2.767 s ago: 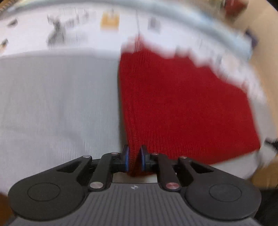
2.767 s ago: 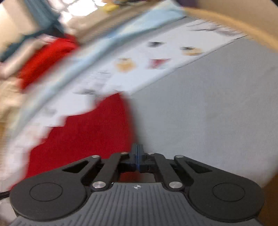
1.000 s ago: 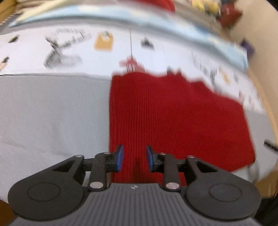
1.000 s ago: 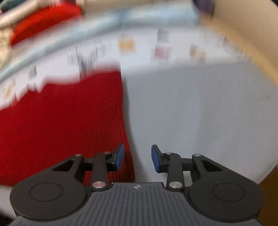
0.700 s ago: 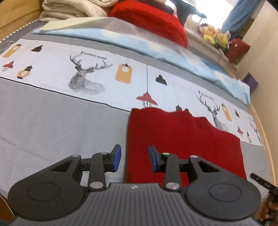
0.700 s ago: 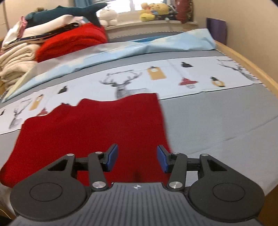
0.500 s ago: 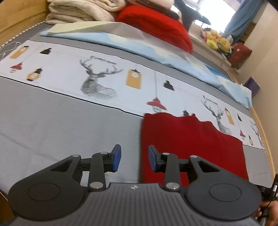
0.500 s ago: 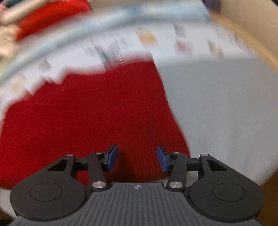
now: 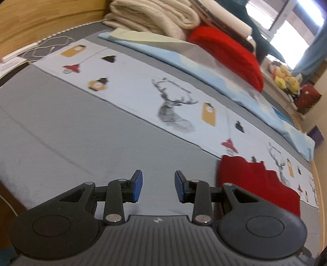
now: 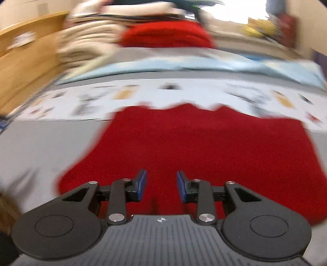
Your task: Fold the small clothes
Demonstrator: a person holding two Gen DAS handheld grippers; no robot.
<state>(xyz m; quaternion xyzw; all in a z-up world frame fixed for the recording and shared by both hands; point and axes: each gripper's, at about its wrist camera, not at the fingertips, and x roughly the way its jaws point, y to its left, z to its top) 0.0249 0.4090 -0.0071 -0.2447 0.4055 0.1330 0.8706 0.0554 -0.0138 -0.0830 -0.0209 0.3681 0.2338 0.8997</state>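
Observation:
A red knitted garment (image 10: 204, 147) lies flat and folded on the grey bed sheet (image 9: 71, 131). In the left wrist view it shows at the lower right (image 9: 255, 184). My left gripper (image 9: 157, 186) is open and empty, over bare grey sheet to the left of the garment. My right gripper (image 10: 161, 185) is open and empty, above the near edge of the garment. The right wrist view is blurred by motion.
A white band printed with deer and lanterns (image 9: 175, 106) crosses the bed. Behind it lie a light blue cover (image 9: 204, 67), a stack of cream blankets (image 9: 155, 18) and a red blanket (image 9: 226, 49). A wooden bed frame (image 9: 40, 16) stands at the left.
Both grippers let go of the red garment and opened. The left one then swung left off the garment over bare sheet. The right one swung left to face the garment's middle.

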